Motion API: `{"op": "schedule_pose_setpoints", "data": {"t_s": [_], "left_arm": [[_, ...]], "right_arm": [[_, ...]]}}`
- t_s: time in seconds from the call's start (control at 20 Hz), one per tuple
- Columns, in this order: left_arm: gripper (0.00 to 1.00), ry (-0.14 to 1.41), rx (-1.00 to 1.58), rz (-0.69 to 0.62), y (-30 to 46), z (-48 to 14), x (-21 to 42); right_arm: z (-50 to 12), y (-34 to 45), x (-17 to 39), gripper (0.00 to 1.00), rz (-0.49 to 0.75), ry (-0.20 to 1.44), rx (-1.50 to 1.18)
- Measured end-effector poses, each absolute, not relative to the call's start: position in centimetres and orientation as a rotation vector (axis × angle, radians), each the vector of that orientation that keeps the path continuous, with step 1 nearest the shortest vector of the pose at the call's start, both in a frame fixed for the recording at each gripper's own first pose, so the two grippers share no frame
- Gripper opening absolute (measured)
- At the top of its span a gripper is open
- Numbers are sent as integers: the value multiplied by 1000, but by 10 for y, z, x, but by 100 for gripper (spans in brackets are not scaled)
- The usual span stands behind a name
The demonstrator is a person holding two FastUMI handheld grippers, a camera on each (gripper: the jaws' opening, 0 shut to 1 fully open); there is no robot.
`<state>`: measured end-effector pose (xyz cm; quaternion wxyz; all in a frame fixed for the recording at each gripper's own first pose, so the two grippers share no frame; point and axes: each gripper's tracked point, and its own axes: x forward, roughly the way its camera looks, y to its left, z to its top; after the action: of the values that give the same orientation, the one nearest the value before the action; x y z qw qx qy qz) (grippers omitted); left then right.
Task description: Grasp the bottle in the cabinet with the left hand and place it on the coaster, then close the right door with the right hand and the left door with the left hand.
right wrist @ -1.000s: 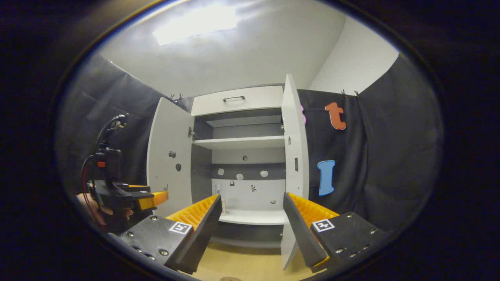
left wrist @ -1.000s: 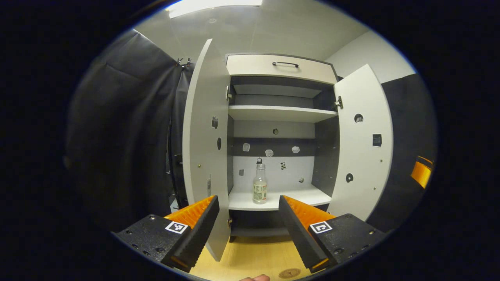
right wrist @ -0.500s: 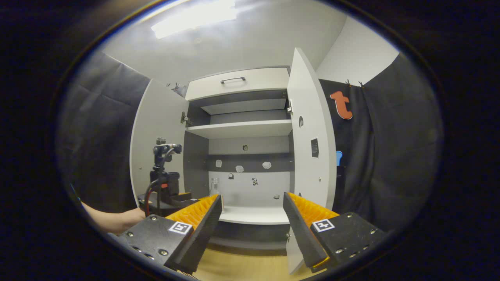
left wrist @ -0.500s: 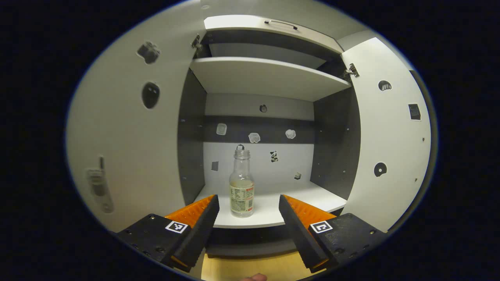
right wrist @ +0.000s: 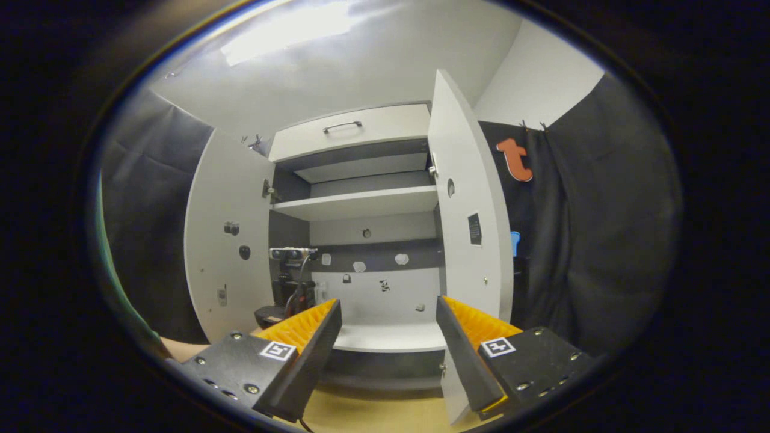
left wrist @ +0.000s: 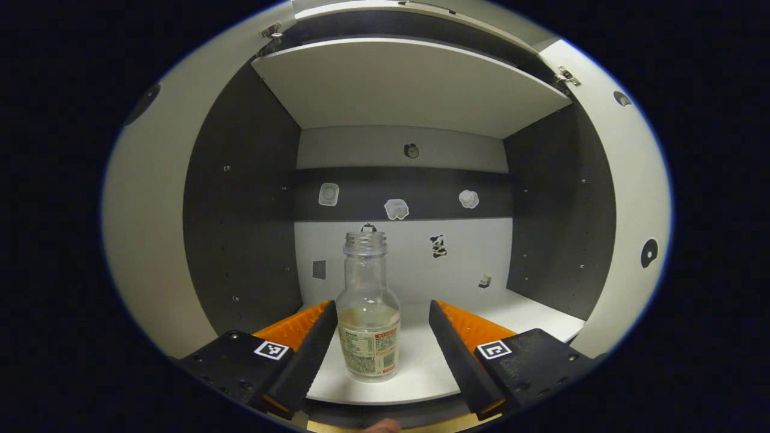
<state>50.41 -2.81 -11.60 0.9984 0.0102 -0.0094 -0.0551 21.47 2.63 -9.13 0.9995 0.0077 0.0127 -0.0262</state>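
The bottle stands upright on the lower shelf of the cabinet, near the shelf's front edge, uncapped, w/ a little liquid in the bottom and a label round the lower body. The left gripper has its fingers spread apart, one each side of the bottle; the bottle sits closer to the left finger than to the right finger, and you cannot tell from this view whether the left one touches the glass yet. Nothing is clamped. Judged step: final approach before the grasp. Risk 1: off-centre closure. If you shut the jaws as they stand, the near finger meets the glass first and may shove or tip the bottle; centre it first. Risk 2: open neck. Any tilt on pickup may spill the contents, so keep it vertical. Risk 3: grip height. The body narrows toward the neck; clamping high may let it slip, so aim for the labelled section. Risk 4: shelf edge. The bottle is close to the front lip, so a push forward or a drag out may drop it. The right gripper is also spread apart and holds nothing, facing the cabinet front w/ the right door and left door both swung open. Keep the right unit clear of the left unit's withdrawal path to avoid a knock.
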Motion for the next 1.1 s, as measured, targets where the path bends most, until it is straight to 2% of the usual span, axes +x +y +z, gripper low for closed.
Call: {"op": "schedule_pose_setpoints", "data": {"t_s": [0.35,0.45,0.5,0.55,1.05,1.1], "left_arm": [[96,37,64,-22,-6,-137,545],[97,77,41,-87,-16,-148,550],[95,87,28,-132,-22,-149,545],[81,79,16,-162,-28,-146,546],[80,80,-110,-282,-44,-120,443],[80,76,-119,-283,-43,-119,430]], "right_arm": [[-92,18,182,96,-94,36,4],[-93,12,168,92,-115,41,18],[-92,10,162,96,-120,41,22],[-90,8,156,96,-125,39,23],[-98,2,93,96,-137,49,65],[-98,2,87,93,-137,53,75]]}}
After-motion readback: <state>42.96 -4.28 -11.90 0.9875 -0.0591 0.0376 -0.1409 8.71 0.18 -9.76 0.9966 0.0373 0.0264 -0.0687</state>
